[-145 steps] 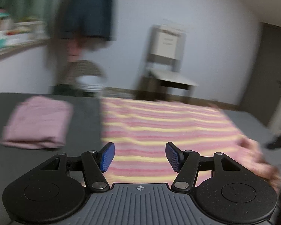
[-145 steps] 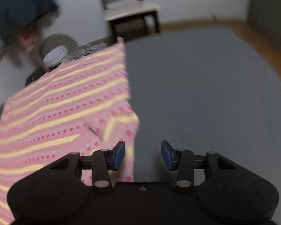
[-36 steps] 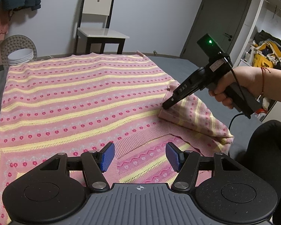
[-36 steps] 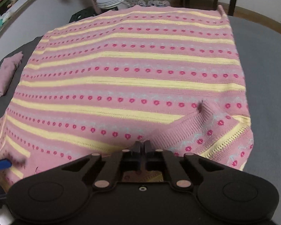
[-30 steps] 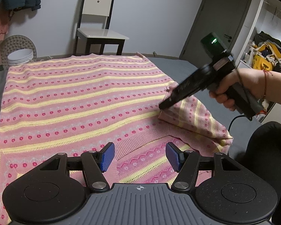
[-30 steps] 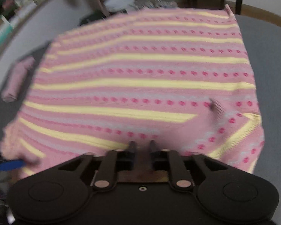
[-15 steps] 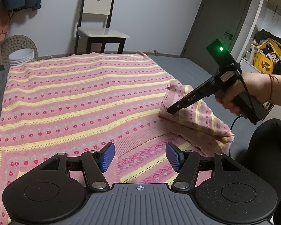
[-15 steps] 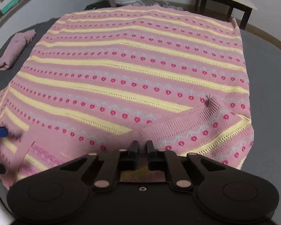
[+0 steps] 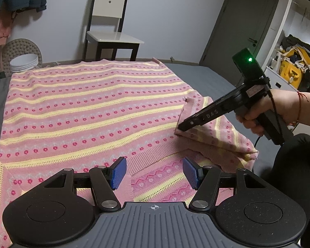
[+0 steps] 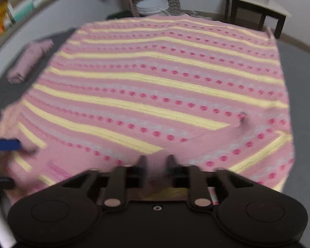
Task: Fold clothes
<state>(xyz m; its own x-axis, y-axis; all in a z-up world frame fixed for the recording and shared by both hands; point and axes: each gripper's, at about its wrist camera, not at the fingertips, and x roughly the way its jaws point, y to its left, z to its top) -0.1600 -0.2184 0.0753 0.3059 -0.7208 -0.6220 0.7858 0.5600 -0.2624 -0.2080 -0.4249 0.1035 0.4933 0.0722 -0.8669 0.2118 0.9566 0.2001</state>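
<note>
Sleeve fold on a striped sweater

Right gripper (image 10: 155,163) jaws stand slightly parted over the folded-in sleeve (image 9: 212,132); left gripper (image 9: 154,172) jaws spread above the neckline of the pink-and-yellow sweater (image 9: 82,111), spread flat ahead on grey bedding (image 9: 206,74).

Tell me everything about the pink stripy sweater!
The sweater is a soft-looking knit, pink with yellow stripes and rows of red dots. It lies spread flat over a grey bed. One sleeve is folded inward on top. The right hand-held gripper touches that sleeve; the left hand-held gripper hovers open above the near edge.
</note>
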